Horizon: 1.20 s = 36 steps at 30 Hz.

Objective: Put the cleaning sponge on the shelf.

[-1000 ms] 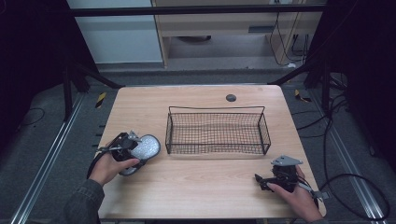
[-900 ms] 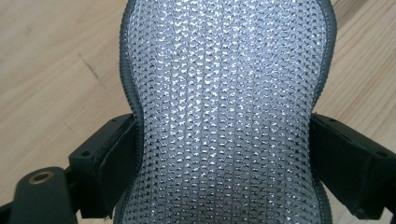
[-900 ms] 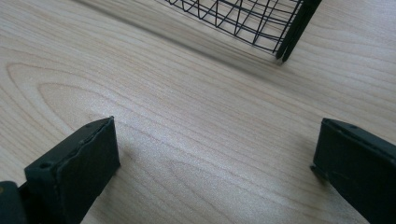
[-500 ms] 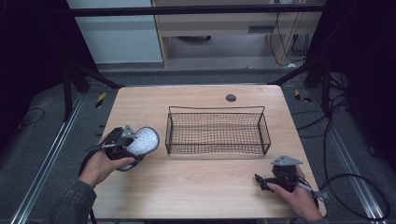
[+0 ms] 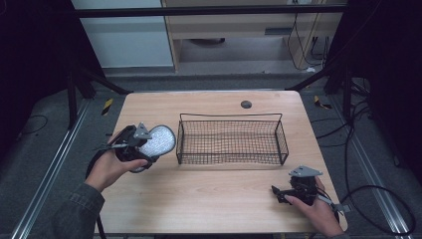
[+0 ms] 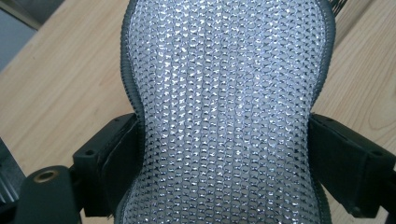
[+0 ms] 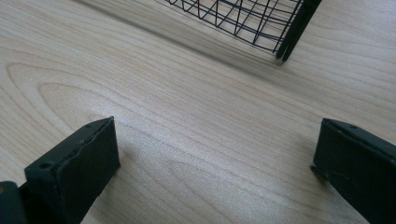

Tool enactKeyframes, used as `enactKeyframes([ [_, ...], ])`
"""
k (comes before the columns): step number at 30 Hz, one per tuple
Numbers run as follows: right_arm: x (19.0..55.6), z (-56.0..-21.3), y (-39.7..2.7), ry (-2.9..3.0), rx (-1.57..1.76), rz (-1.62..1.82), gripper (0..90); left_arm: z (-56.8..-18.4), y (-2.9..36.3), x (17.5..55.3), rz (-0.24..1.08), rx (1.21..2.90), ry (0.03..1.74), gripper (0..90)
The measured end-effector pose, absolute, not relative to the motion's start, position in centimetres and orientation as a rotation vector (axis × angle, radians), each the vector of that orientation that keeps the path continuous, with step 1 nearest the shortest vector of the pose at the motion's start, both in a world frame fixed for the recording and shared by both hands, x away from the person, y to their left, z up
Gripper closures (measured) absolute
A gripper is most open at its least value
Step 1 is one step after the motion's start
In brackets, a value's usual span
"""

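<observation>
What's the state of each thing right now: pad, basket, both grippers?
Pad: clamped in the left gripper, lifted off the table.
Basket: upright, empty.
Left gripper: jaws just closing, pads pinching the pad's sides.
Right gripper: open, holding nothing, low over the table.

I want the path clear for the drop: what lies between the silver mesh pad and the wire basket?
Nothing: in the high view only bare table separates the silver mesh pad, clamped in the left hand-held gripper, from the wire basket.
</observation>
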State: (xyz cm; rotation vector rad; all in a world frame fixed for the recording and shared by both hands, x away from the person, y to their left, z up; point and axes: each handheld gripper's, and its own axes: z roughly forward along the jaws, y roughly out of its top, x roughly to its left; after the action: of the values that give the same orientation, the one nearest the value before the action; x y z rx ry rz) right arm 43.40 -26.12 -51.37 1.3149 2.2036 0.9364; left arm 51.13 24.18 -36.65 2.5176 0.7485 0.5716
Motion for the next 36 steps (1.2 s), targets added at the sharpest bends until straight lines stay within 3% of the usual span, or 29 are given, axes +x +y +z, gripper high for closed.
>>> enactKeyframes([
  [25,43.5,-51.4,-26.1,2.204,1.312,0.936,0.4,-32.5,19.4,54.0,0.684,2.611,0.576,15.2],
  [36,43.7,-51.4,-26.0,2.203,1.31,0.934,0.3,-31.8,15.7,54.3,0.649,2.619,0.437,15.9],
])
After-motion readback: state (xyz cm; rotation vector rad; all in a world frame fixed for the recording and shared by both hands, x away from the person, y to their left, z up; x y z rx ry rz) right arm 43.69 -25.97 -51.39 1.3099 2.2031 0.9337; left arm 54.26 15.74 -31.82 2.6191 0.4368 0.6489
